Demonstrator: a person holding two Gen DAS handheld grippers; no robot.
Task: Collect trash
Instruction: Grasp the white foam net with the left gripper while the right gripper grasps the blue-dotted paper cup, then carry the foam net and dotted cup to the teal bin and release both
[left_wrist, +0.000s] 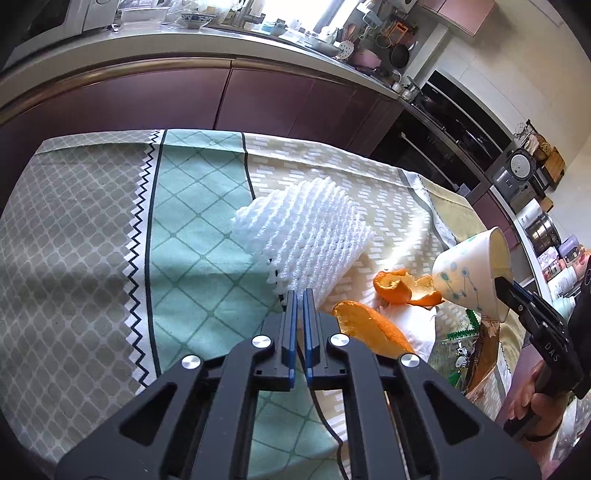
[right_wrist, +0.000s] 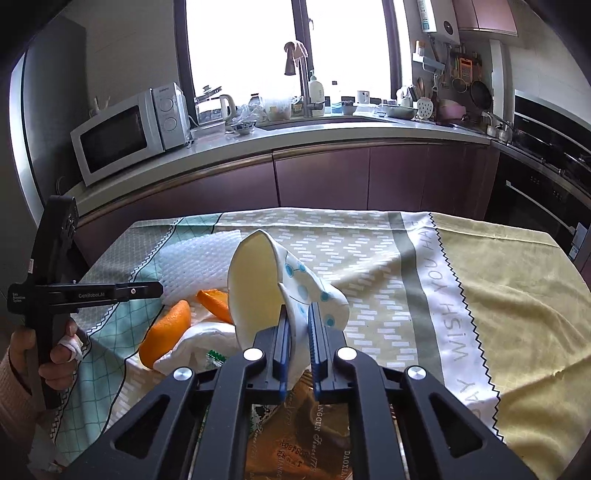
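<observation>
A white foam net (left_wrist: 306, 229) lies on the patterned tablecloth (left_wrist: 92, 221), and my left gripper (left_wrist: 300, 293) is shut on its near corner. In the right wrist view the same left gripper (right_wrist: 157, 290) reaches in from the left to the foam net (right_wrist: 192, 258). My right gripper (right_wrist: 297, 310) is shut on the wall of a dotted paper cup (right_wrist: 288, 280), which is squashed and tilted with its mouth to the left. The cup (left_wrist: 469, 273) hangs above two orange peels (left_wrist: 399, 288). One peel (right_wrist: 170, 332) rests on a crumpled white tissue (right_wrist: 199, 339).
A shiny printed snack wrapper (right_wrist: 295, 424) lies under my right gripper at the table's near edge. Dark purple cabinets (right_wrist: 321, 181) and a cluttered counter with a microwave (right_wrist: 125, 136) stand behind the table. Ovens (right_wrist: 546, 177) line the right side. A hand (right_wrist: 62, 343) holds the left gripper.
</observation>
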